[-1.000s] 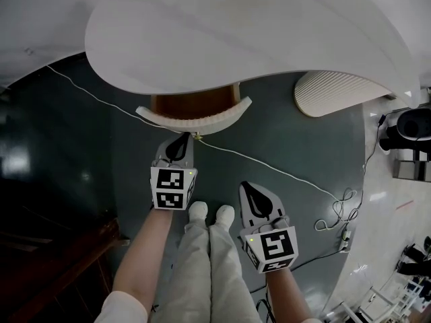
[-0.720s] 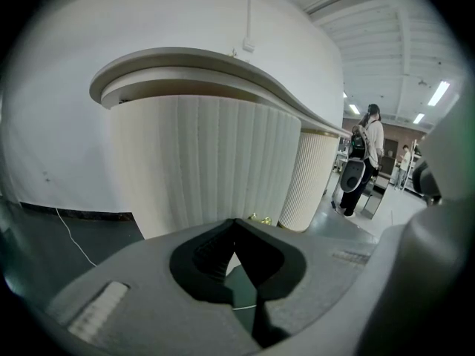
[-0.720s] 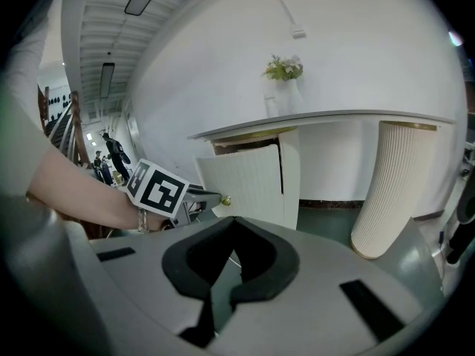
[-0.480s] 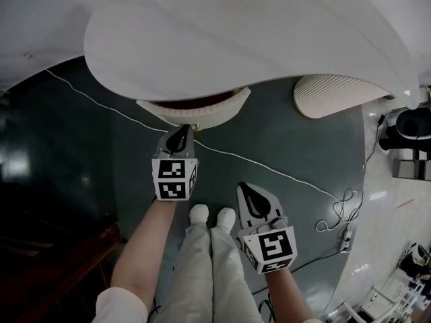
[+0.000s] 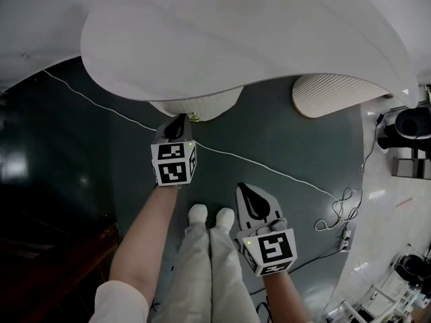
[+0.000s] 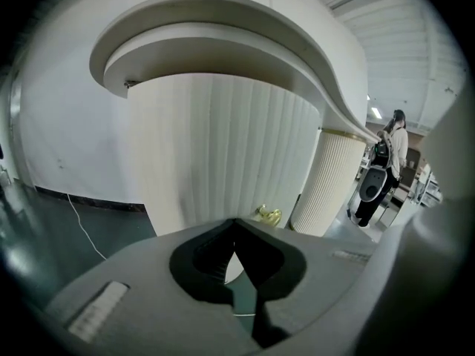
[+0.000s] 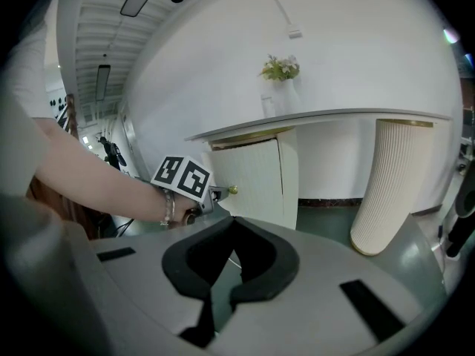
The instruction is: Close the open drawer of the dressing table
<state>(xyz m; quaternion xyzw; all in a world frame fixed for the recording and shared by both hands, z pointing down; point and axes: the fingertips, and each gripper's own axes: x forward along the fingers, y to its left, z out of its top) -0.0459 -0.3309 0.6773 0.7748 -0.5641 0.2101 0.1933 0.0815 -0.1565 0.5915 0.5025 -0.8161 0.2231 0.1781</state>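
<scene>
— Head view from above: a second ago the drawer (image 5: 195, 105) stood well out from the dressing table (image 5: 236, 32), with its brown inside showing. Now only its pale fluted front peeks from under the tabletop's near edge.

— So it's shut?

— Nearly, I'd judge. No dark interior shows any more, but a rim of the front juts past the top, so I can't say it is fully home.

— And the pushing hand?

— The left gripper (image 5: 180, 120) has followed it in and is farther from the person's feet than before. Its jaws are pressed together with nothing between them, and its tip is at the front, just left of the brass knob (image 5: 194, 118). Whether it actually touches, I can't tell.

— The other one?

— The right gripper (image 5: 245, 188) hangs near the person, to the right, well apart from the drawer. Its jaws are also together and empty, and it has hardly moved.

— What's left, then?

— Probably a last short push straight in, then backing off. The white cable (image 5: 269, 167) on the floor lies clear of all that.
</scene>
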